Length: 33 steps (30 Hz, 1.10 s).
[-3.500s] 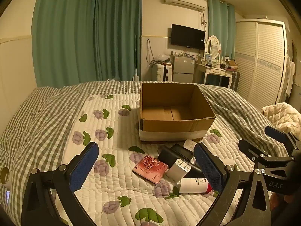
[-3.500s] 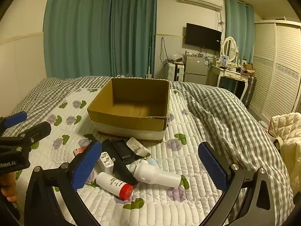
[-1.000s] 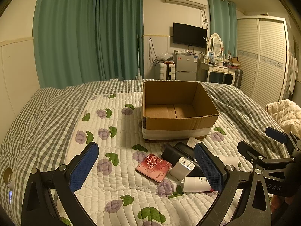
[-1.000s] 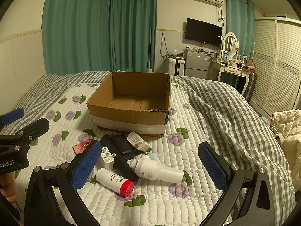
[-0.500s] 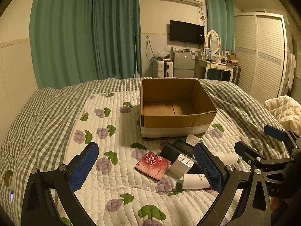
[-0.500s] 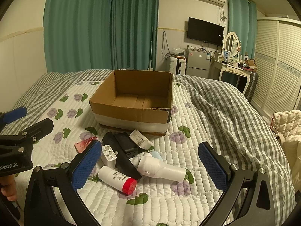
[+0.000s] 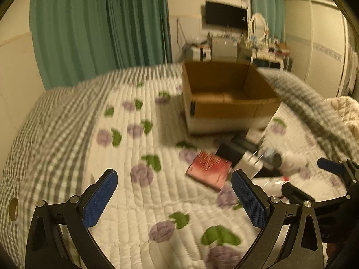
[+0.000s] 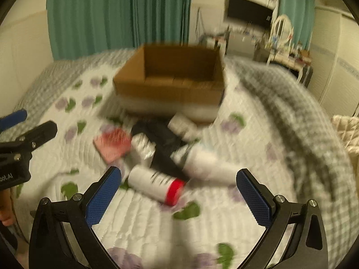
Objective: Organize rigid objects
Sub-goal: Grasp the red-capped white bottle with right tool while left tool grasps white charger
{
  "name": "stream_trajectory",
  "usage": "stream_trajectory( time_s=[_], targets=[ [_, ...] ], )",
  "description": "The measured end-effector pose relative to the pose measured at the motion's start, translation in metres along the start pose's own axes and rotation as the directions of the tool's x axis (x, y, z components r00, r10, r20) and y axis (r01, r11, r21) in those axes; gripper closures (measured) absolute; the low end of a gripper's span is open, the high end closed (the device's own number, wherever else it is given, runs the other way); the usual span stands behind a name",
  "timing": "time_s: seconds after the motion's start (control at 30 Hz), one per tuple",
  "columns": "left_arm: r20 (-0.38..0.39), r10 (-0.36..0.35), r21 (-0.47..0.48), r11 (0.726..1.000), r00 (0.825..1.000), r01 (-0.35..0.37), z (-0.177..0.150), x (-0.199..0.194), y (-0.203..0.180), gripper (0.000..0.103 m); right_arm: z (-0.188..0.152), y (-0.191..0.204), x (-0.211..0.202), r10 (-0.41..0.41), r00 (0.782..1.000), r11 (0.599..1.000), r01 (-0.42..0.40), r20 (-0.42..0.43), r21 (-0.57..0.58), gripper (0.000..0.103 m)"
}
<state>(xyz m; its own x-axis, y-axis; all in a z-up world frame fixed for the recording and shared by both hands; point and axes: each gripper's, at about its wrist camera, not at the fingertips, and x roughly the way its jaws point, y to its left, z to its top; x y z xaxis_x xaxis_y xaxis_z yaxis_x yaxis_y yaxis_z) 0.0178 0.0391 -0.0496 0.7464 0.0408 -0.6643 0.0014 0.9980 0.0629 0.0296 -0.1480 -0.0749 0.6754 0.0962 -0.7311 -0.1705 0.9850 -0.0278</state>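
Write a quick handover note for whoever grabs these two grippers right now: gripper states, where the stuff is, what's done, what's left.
Left gripper: open, empty, above the quilt.
Right gripper: open, empty, hovering near the pile.
Cardboard box: on the bed, looks empty.
Pile in front of the box: red-capped white bottle, pink card, white charger, black items, larger white device. Frames are blurred, so details are uncertain.
Done: nothing boxed yet.
Left: every item into the box; the red-capped bottle lies nearest the right gripper.

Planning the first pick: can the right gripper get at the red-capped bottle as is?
Probably yes: the right gripper is open, the bottle lies nearest on the quilt, nothing on top. Frame is blurred.
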Motion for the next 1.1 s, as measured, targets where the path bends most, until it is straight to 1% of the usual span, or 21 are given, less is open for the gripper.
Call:
stream_trajectory(
  time_s=[0.03,0.07,0.13,0.2,0.27,0.33,0.37,0.4,0.43,0.47,0.53,0.63,0.73,0.83,0.87,0.97,1.03,1.1],
  targets=[
    [-0.02,0.003,-0.004,1.0,1.0,-0.003,-0.003,0.007,0.002,0.0,-0.002,0.002,0.007,0.003,1.0,1.0,-0.003,-0.023,0.005,0.0],
    [-0.044,0.006,-0.009,1.0,0.999,-0.006,-0.005,0.015,0.004,0.0,-0.004,0.006,0.021,0.011,0.998,1.0,-0.009,-0.068,0.02,0.0],
    [-0.073,0.011,-0.02,1.0,0.997,-0.012,-0.009,0.025,0.008,0.0,-0.007,0.009,0.039,0.021,0.993,0.999,-0.015,-0.12,0.047,0.0],
    [-0.095,0.029,-0.024,0.999,0.995,-0.031,-0.012,0.032,0.011,0.0,-0.008,0.013,0.058,0.024,0.983,0.998,-0.013,-0.181,0.066,0.0],
    [-0.106,0.04,-0.024,0.999,0.994,-0.043,-0.014,0.036,0.014,0.0,-0.008,0.018,0.069,0.03,0.976,0.997,-0.015,-0.215,0.075,0.0],
    [-0.115,0.038,-0.031,0.999,0.993,-0.042,-0.015,0.039,0.014,0.0,-0.007,0.019,0.076,0.065,0.974,0.994,-0.045,-0.215,0.096,0.001],
    [-0.12,0.033,-0.034,0.999,0.992,-0.038,-0.015,0.041,0.015,0.0,-0.006,0.019,0.08,0.076,0.973,0.993,-0.055,-0.217,0.102,0.011],
    [-0.121,0.028,-0.034,0.999,0.992,-0.033,-0.015,0.041,0.014,0.0,-0.006,0.017,0.085,0.078,0.971,0.992,-0.054,-0.224,0.113,0.018],
    [-0.122,0.023,-0.031,0.999,0.992,-0.027,-0.015,0.041,0.013,0.0,-0.006,0.015,0.087,0.071,0.971,0.991,-0.043,-0.23,0.125,0.02],
    [-0.121,0.018,-0.025,0.999,0.992,-0.021,-0.015,0.041,0.011,0.0,-0.008,0.012,0.087,0.091,0.971,0.987,-0.059,-0.223,0.147,0.02],
    [-0.118,0.01,-0.009,1.0,0.993,-0.011,-0.013,0.039,0.005,0.0,-0.007,0.01,0.082,0.106,0.973,0.985,-0.075,-0.207,0.153,0.02],
    [-0.125,-0.007,0.016,1.0,0.992,0.009,-0.01,0.038,-0.005,0.0,-0.004,0.004,0.058,0.086,0.984,0.991,-0.068,-0.158,0.118,0.02],
    [-0.163,-0.067,0.005,0.998,0.984,0.069,-0.002,0.044,-0.019,0.002,0.009,-0.016,0.034,0.059,0.993,0.993,-0.049,-0.101,0.104,0.02],
    [-0.187,-0.13,0.02,0.991,0.974,0.136,0.005,0.052,-0.041,0.003,0.027,-0.045,0.025,0.052,0.997,0.987,-0.042,-0.065,0.153,0.02],
    [-0.194,-0.135,0.041,0.988,0.972,0.146,0.006,0.055,-0.049,0.004,0.033,-0.056,0.025,0.046,0.997,0.986,-0.036,-0.058,0.165,0.02],
    [-0.222,-0.125,0.123,0.98,0.967,0.155,0.007,0.067,-0.073,0.012,0.038,-0.072,0.028,0.016,0.998,0.982,-0.005,-0.061,0.187,0.02],
    [-0.244,-0.131,0.146,0.974,0.961,0.17,0.006,0.077,-0.082,0.015,0.036,-0.081,0.031,0.019,0.997,0.979,-0.004,-0.071,0.203,0.02],
    [-0.27,-0.139,0.167,0.968,0.953,0.189,0.006,0.087,-0.091,0.022,0.035,-0.083,0.037,0.026,0.996,0.979,-0.008,-0.086,0.201,0.02]
  ],
)
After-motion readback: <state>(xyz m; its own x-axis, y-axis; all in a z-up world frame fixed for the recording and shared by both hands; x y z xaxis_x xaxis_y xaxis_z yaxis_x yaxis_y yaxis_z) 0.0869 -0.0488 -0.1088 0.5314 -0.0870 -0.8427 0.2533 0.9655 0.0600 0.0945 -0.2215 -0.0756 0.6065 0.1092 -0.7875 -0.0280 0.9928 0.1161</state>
